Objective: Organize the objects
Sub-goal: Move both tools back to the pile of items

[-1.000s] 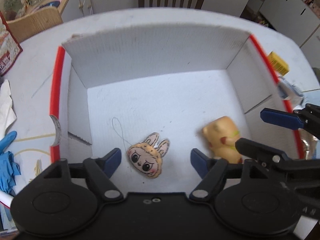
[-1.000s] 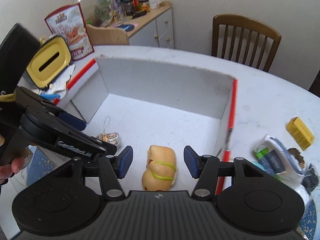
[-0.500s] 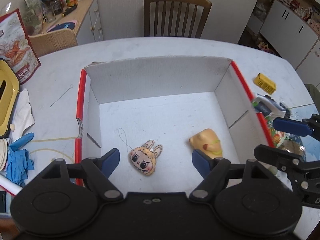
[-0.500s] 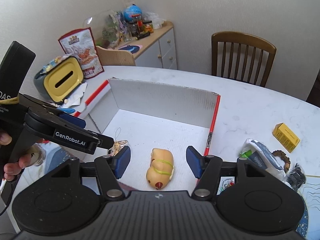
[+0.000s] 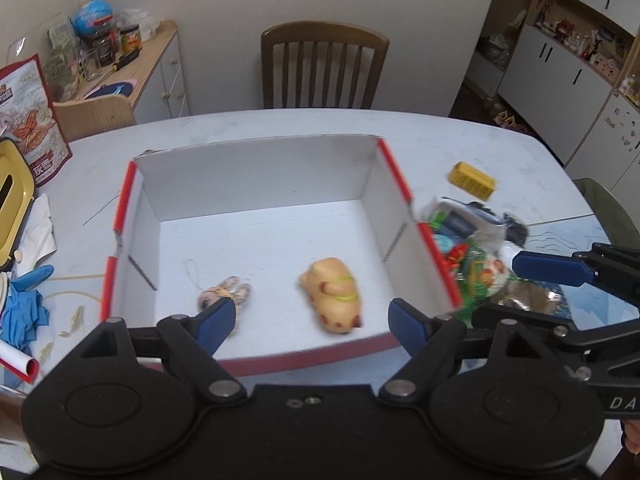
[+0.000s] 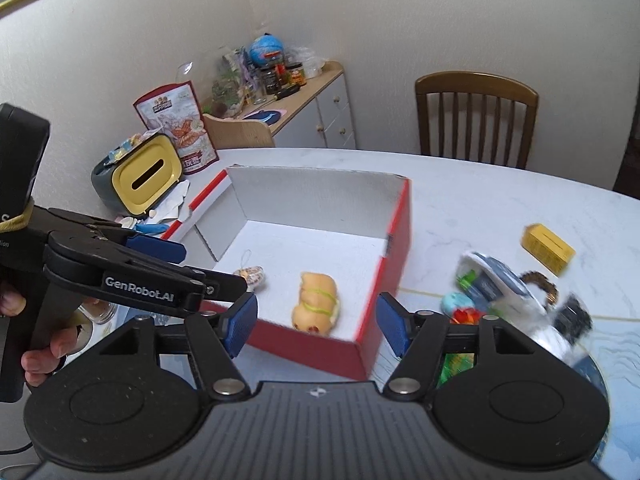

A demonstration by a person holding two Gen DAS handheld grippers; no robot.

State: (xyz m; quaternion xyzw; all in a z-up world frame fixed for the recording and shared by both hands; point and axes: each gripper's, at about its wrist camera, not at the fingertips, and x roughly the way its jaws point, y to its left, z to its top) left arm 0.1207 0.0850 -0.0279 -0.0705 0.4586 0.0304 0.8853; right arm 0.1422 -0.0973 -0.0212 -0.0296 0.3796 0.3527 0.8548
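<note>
**Soft things to be picked up next**

Two small toys are already laid in the red and white box point(image 5: 256, 168). More things are piled on the table point(image 6: 480, 200) just right of it: a crinkly packet heap point(image 6: 492, 280) and a yellow block point(image 6: 548, 247). The packets look light and slippery, so a pinch on a folded edge seems best. The left gripper point(image 5: 310, 322) and right gripper point(image 6: 318, 322) are both held wide apart and empty.

The left tongs' pad point(image 5: 214, 320) hides part of the bunny charm point(image 5: 228, 296); the motion-blurred clutter pile point(image 6: 516, 292) looks like packets.
</note>
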